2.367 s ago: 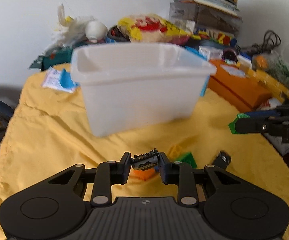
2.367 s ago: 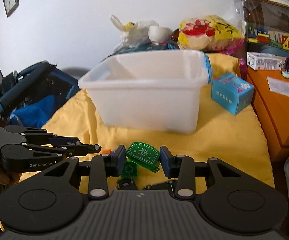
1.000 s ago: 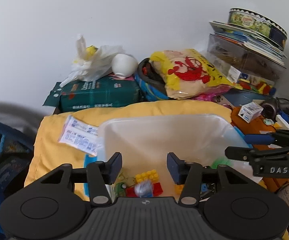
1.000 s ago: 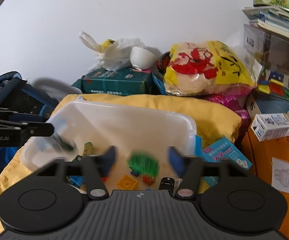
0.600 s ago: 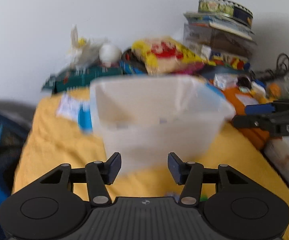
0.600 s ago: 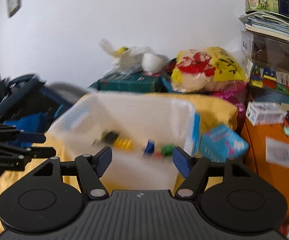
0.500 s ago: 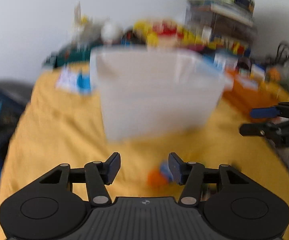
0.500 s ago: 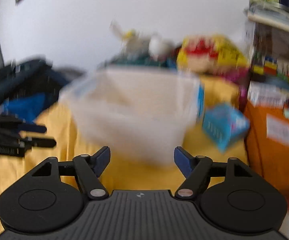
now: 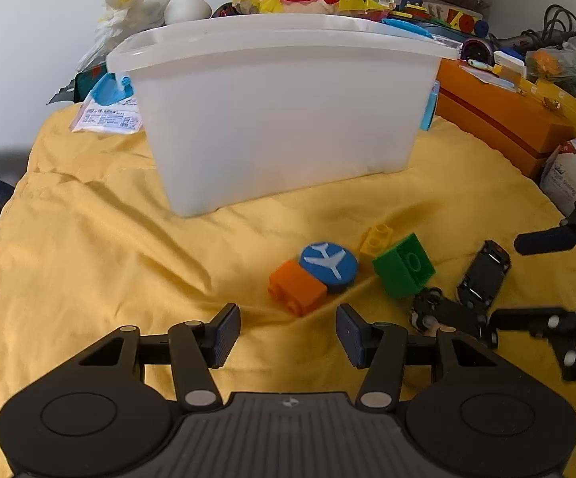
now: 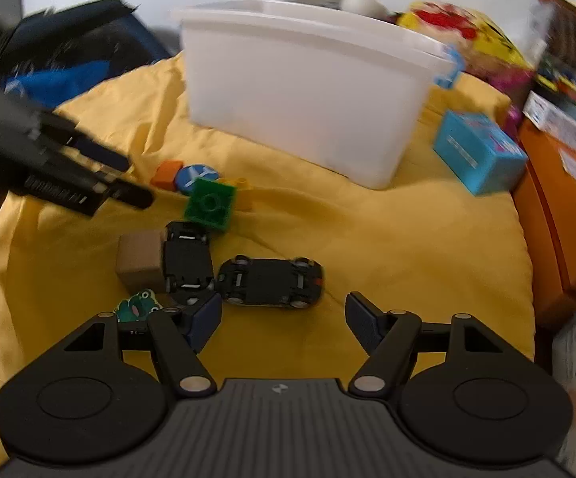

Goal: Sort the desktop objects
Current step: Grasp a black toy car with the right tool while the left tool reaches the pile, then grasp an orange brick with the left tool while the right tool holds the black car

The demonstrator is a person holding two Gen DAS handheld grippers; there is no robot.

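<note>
Both tongs have dropped from over the white bin back to the cloth, empty, pads apart. Orange block sits just ahead of left gripper; upturned black car just ahead of right gripper. Next pickups look due.

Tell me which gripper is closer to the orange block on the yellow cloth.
Left. The left gripper hovers open just in front of the orange block, almost lined up with it. The right gripper is off to the side, open over the black toy cars.

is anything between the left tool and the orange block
Nothing visible. The left tool is open and empty, with only bare yellow cloth before the orange block, which touches the blue airplane disc behind it.
</note>
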